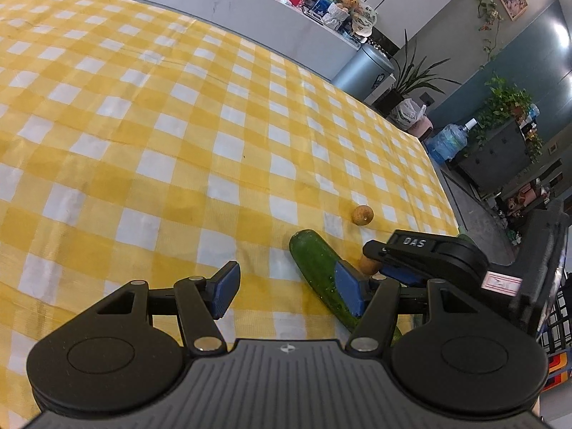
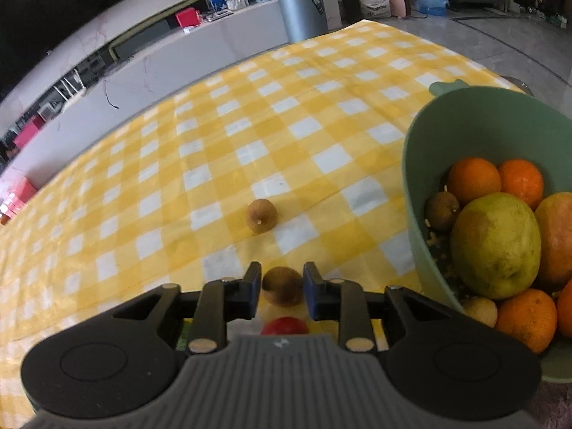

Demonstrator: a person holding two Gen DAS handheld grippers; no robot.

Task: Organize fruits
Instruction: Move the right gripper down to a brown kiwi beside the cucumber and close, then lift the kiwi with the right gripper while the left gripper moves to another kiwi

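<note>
Longan [image 2: 282, 286] sits between the R gripper [image 2: 282, 291] pads, jaws closed in on it w/ both pads touching its sides; it's low over the cloth [image 2: 214, 125], lifted or not can't tell. Just under the jaws a red fruit [image 2: 284, 326] peeks out, partly hidden. 2nd longan [image 2: 262, 215] lies loose on the cloth a bit beyond. Green bowl [image 2: 422, 150] at R holds oranges [image 2: 473, 180], a big yellow-green fruit [image 2: 495, 245] & another small brown one. L gripper [image 1: 286, 291] hangs open, nothing in it; its R pad is in front of a cucumber [image 1: 314, 268] lying on the cloth, contact unclear.
</note>
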